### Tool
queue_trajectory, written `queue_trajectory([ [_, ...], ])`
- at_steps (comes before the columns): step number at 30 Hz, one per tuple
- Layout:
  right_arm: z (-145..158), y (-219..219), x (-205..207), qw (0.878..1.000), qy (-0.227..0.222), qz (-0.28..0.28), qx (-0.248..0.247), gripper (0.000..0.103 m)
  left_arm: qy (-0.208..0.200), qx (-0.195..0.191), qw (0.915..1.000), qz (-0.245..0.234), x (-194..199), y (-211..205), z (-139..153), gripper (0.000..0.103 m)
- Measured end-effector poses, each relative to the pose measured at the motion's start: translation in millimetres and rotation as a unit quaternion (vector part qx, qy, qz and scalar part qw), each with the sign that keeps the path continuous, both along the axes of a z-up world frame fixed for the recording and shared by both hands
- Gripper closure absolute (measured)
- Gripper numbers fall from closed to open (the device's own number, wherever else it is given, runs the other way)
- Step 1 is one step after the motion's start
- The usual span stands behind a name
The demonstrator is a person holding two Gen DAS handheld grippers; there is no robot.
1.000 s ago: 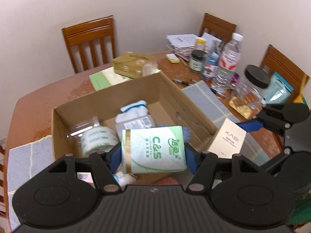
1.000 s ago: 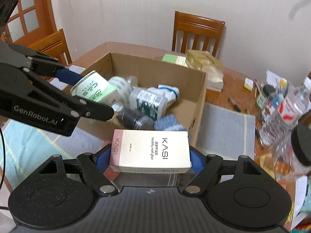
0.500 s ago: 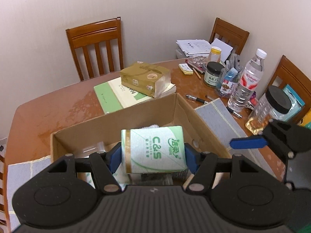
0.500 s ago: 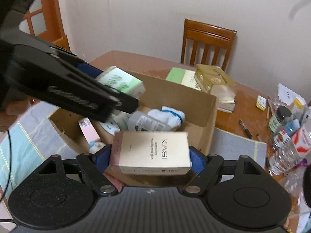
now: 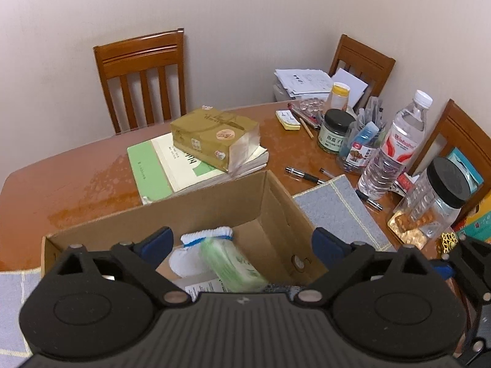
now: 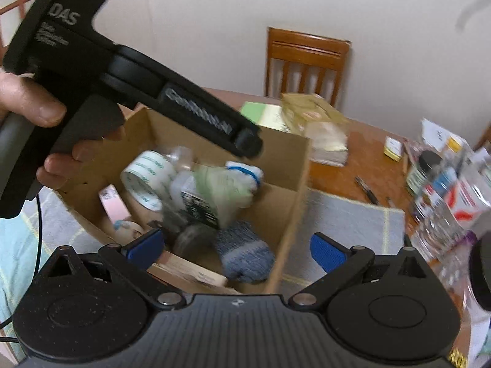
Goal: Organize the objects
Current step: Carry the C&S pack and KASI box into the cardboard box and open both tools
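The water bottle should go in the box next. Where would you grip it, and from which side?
Grip the water bottle around its labelled middle, coming level from the placemat side. It stands upright, jars and pens crowd its far side, and the neck looks narrow for wide-open jaws.

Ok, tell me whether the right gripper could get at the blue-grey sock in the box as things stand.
Probably yes. The right gripper is open and empty right above the blue-grey sock, which lies uncovered by the near wall of the cardboard box; that wall is the only likely snag.
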State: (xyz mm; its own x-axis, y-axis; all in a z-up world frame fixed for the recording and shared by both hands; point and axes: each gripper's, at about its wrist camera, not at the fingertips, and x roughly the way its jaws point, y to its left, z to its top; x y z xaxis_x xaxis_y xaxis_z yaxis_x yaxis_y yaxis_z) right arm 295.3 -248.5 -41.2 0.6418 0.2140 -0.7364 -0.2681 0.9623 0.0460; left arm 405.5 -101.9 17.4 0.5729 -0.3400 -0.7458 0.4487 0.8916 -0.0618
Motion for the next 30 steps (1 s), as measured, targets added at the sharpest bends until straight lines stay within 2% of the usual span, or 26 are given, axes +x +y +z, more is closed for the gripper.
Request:
queue_trajectory([
  [4,-3.9,-14.2,-18.0,0.999,-0.007,-0.026,0.024,0.000,-0.002,0.002,0.9999,0.011,-15.5,7.5,-2.4,0.005],
  [6,-7.9,-15.9,-25.9,0.999,-0.006,-0.042,0.010,0.000,0.005,-0.001,1.0000,0.007,-23.7,11.8,-2.1,0.004],
  [11,-19.9,-21.4,-45.8,0.998,0.013,-0.060,0.005,0.000,-0.012,0.020,0.9997,0.010,-51.1,18.4,1.8,0.003],
  [18,-50.2,-25.7,-73.7,0.994,0.038,-0.103,-0.017,0.000,-0.024,0.017,0.9995,0.012,-84.8,34.7,2.4,0.001],
  [23,-65.7,-27.1,-82.1,0.992,0.062,-0.111,-0.015,0.000,-0.022,0.017,0.9993,0.024,-103.1,46.2,-3.6,0.001],
  [30,-66.5,-26.9,-76.6,0.992,0.063,-0.110,-0.014,0.000,-0.006,0.018,0.9993,0.033,-129.9,57.0,-19.5,0.001],
])
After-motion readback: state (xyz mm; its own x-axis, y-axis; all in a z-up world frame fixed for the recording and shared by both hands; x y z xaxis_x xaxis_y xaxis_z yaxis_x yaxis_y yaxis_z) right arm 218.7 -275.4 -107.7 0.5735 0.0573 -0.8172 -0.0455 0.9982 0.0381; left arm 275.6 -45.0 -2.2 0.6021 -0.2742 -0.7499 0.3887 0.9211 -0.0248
